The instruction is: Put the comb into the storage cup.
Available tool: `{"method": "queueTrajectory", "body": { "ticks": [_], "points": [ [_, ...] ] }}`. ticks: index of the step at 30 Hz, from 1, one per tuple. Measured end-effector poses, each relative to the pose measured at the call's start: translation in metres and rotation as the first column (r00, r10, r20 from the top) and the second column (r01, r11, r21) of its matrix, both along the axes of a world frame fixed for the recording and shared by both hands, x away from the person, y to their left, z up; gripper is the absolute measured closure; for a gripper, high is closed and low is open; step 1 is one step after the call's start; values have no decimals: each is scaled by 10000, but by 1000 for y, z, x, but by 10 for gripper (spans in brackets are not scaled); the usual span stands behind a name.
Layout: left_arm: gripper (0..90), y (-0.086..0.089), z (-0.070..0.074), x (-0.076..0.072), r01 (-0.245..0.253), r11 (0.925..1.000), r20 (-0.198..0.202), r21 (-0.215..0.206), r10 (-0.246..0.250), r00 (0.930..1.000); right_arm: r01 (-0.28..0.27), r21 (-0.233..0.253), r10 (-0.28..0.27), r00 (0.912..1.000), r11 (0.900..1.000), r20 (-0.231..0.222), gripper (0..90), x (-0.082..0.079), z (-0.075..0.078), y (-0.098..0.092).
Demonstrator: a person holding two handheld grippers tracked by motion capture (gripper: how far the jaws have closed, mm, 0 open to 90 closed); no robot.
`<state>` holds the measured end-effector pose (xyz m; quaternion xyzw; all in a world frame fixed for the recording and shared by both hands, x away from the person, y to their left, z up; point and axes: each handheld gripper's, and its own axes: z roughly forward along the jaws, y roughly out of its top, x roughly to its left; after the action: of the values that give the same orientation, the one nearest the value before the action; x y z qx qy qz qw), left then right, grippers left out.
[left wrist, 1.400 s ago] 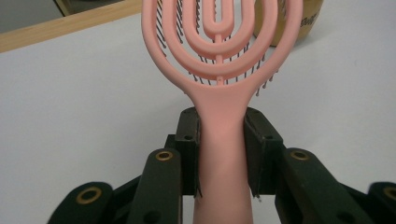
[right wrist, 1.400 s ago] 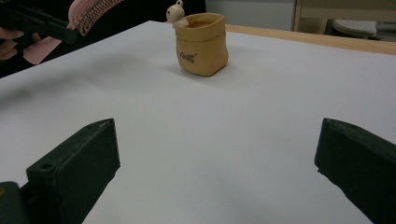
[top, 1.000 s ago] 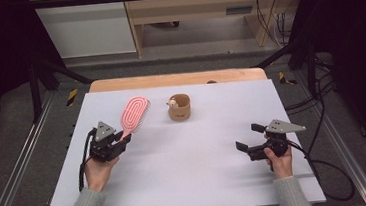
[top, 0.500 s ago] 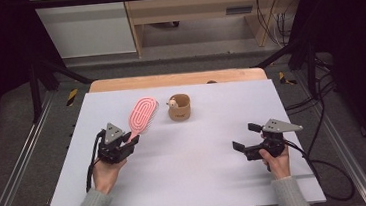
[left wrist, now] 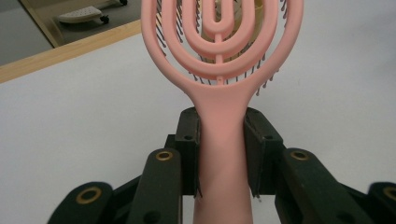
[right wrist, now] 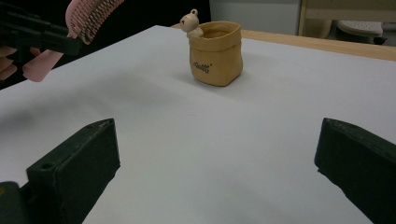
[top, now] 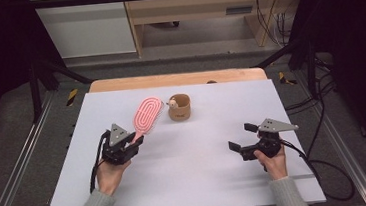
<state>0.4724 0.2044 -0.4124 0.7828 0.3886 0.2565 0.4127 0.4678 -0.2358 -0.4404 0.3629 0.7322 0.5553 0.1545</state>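
Your left claw (top: 133, 141) is clamped on the handle of the pink hairbrush (top: 147, 115), one jaw pressed to each side of it in the left gripper view. The brush head points away from you toward the tan pot (top: 179, 107), lifted off the white table (top: 197, 172), bristles facing down. The pot stands upright near the table's far edge, just right of the brush head, a small bear figure (right wrist: 192, 22) at its rim. Dark lettering on its front is too small to read. Your right claw (top: 242, 139) is spread wide, holding nothing, low over the table, well apart from the pot.
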Motion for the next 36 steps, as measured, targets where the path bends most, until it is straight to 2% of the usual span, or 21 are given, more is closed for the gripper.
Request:
{"method": "queueTrajectory", "body": {
  "ticks": [7,16,24,36],
  "points": [
    [697,-7,0,-2,131,9999,53,26,-131,9999,-28,-11,28,10000,10000,11,3,0,2,6],
    [697,-16,0,-6,307,9995,179,58,-308,9994,107,214,-105,9999,9997,-90,3,0,3,9],
    [697,-25,0,-9,476,9988,340,122,-480,9983,78,139,-78,10000,9999,-18,4,-1,5,16],
    [697,-38,-2,-12,687,9973,384,247,-697,9968,57,225,-53,9998,9997,-170,4,-1,6,25]
  ]
}}
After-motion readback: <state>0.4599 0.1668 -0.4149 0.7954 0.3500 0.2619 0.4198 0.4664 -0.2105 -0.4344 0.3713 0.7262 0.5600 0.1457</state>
